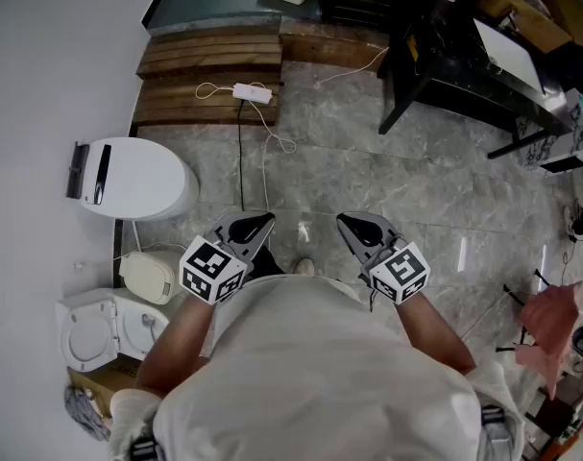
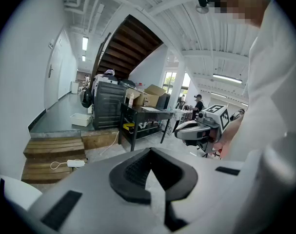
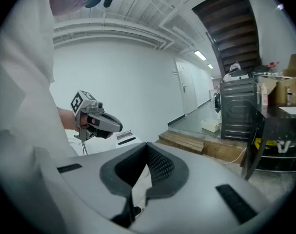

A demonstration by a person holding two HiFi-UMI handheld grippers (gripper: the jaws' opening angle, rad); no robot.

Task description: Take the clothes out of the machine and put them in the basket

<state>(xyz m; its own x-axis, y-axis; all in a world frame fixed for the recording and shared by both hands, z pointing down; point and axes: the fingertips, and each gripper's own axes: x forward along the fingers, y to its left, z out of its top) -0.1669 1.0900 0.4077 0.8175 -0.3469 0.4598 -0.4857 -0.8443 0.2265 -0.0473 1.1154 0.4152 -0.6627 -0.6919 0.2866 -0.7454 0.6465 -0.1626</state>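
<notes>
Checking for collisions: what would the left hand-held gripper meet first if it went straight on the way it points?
Most likely the grey tiled floor: the left hand-held gripper points forward and slightly down over it. The black table stands farther along that line; depth is unclear.

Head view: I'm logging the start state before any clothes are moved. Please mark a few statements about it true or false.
1. The left gripper and the right gripper both hold nothing. True.
2. The power strip lies on the wooden steps. True.
3. The black table stands at the picture's left. False: it is at the upper right.
4. The left gripper's jaws are wide apart. False: they are together.
</notes>
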